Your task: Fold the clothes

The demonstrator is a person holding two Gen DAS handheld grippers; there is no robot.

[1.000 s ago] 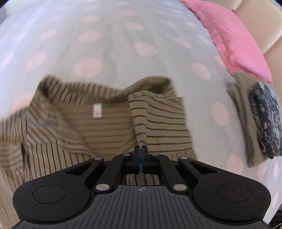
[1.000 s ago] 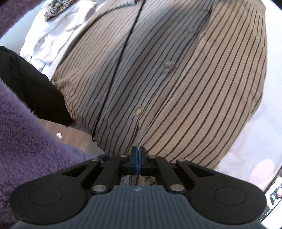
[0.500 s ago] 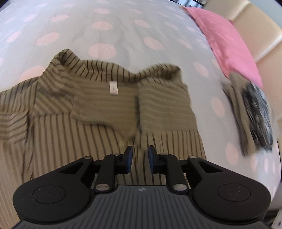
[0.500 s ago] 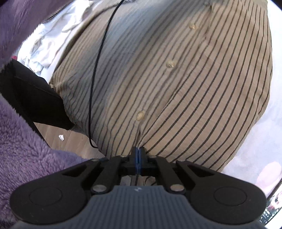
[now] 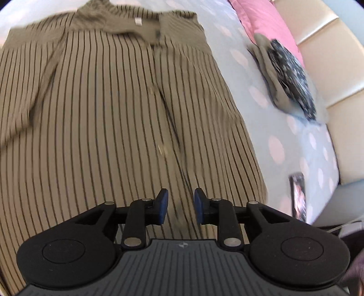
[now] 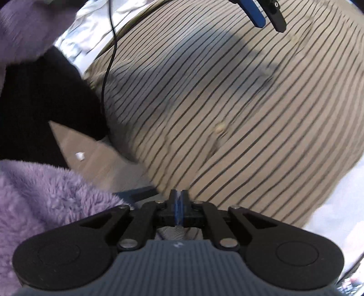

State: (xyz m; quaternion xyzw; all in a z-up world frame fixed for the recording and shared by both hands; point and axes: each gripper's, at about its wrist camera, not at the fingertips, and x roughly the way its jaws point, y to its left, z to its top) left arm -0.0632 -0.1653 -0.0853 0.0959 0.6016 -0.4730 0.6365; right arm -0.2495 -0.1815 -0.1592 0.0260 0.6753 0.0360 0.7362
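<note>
A thin, tan shirt point(image 5: 109, 118) with dark pinstripes lies spread flat on the bed point(image 5: 279, 127), filling the frame's centre. The left gripper point(image 5: 179, 206) hovers over it, jaws opening, nothing between. The right gripper point(image 6: 179, 205) pinches the hem, jaws starting to part. Folded clothes point(image 5: 286, 75) and a pink pillow point(image 5: 266, 20) lie upper right.

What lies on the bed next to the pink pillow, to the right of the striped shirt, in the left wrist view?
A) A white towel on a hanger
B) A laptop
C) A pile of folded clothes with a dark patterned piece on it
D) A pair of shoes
C: beside the pink pillow, right of the striped shirt, sits a pile of folded clothes, olive below with a dark patterned piece on it.
</note>
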